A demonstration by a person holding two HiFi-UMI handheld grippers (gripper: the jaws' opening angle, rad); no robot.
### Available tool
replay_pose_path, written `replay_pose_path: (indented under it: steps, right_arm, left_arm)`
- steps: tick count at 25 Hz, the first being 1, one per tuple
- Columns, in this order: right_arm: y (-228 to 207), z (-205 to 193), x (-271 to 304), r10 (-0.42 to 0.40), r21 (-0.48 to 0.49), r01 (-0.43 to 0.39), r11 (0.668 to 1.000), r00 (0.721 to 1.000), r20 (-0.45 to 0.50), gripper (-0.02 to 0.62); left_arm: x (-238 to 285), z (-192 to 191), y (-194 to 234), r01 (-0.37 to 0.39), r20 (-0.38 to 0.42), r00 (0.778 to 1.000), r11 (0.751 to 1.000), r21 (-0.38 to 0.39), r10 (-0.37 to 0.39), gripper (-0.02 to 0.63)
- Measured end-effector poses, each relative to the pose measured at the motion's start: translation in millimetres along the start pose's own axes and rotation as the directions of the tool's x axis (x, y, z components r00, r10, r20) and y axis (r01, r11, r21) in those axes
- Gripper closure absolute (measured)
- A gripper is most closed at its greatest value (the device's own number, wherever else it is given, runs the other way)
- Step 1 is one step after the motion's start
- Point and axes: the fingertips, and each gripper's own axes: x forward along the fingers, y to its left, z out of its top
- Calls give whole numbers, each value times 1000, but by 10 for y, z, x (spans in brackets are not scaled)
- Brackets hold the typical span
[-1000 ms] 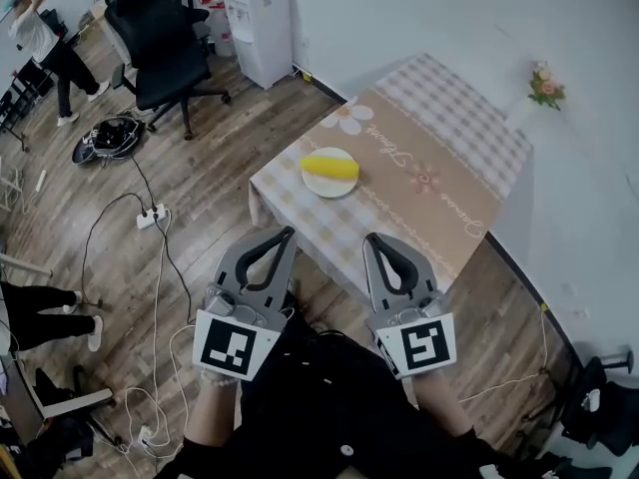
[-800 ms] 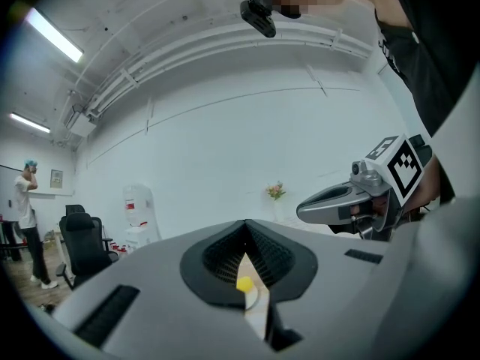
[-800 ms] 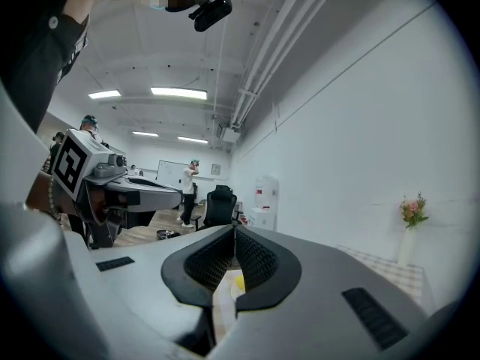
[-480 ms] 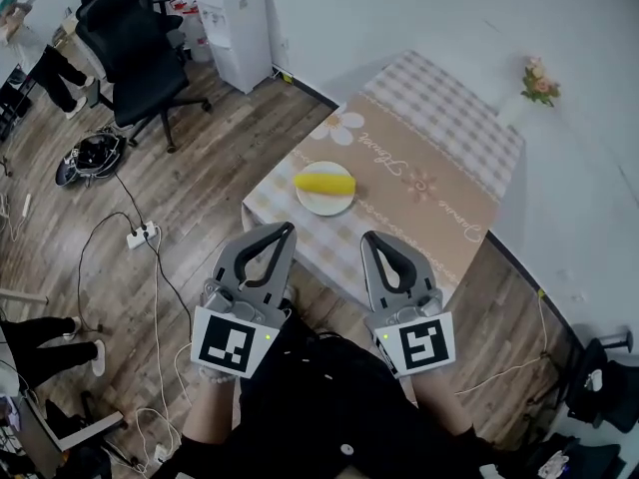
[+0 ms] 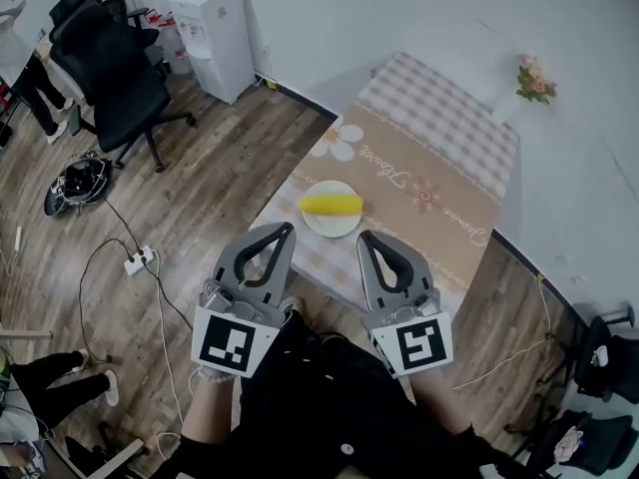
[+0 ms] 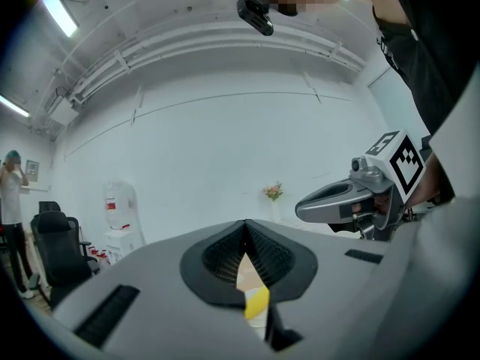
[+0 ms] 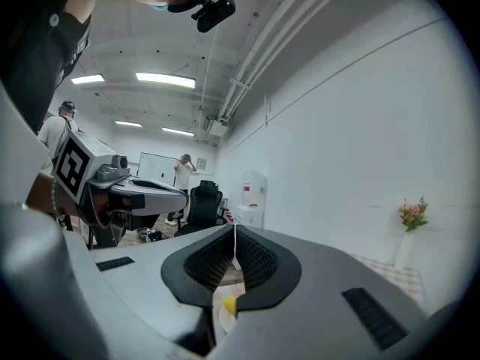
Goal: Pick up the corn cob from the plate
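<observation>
A yellow corn cob (image 5: pixel 331 205) lies on a small white plate (image 5: pixel 344 227) near the front corner of the cloth-covered table (image 5: pixel 439 158). My left gripper (image 5: pixel 285 230) and right gripper (image 5: pixel 365 238) are held side by side just short of the table edge, pointing level at the plate. Both are shut with nothing between the jaws. In the left gripper view a sliver of the corn cob (image 6: pixel 256 304) shows below the shut tips of the left gripper (image 6: pixel 246 223). The right gripper view shows the corn cob (image 7: pixel 229 304) below the right gripper (image 7: pixel 235 227).
A vase of flowers (image 5: pixel 529 80) stands at the table's far corner by the white wall. A black office chair (image 5: pixel 110 78) and a water dispenser (image 5: pixel 213 38) are at the left. A power strip (image 5: pixel 136 261) with cables lies on the wooden floor.
Both grippers have moved forward together toward the table, so the plate with the corn cob now lies closer to their tips. Both stay shut and empty.
</observation>
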Motion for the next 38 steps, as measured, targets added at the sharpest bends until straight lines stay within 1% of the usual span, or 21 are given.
replay_pose_path:
  steps: [5, 10, 20, 26, 28, 34, 38]
  right_arm:
    - [-6, 62, 204, -56, -11, 55, 998, 998, -34, 552]
    - [-91, 73, 316, -142, -13, 142, 990, 989, -43, 552]
    - [-100, 111, 510, -266, -9, 266, 964, 963, -38, 552]
    - [-119, 52, 479, -331, 1, 332, 943, 939, -90, 552]
    - [-124, 41, 465, -343, 4, 345, 938, 934, -97, 552]
    - [-153, -21, 445, -344, -1, 346, 938, 933, -104, 552]
    - [-244, 27, 474, -340, 1, 341, 940, 937, -78, 552]
  left_arm:
    - [155, -14, 249, 61, 19, 998, 998, -3, -61, 592]
    - [304, -30, 411, 127, 41, 991, 992, -3, -127, 592]
    - [489, -96, 574, 258, 66, 964, 966, 5, -258, 592]
    - [554, -126, 586, 311, 70, 948, 950, 1, -310, 592]
    - [576, -151, 587, 320, 66, 945, 947, -4, -319, 592]
    - [624, -214, 530, 332, 54, 942, 943, -9, -331, 592]
    - [663, -208, 488, 337, 47, 941, 942, -5, -336, 592]
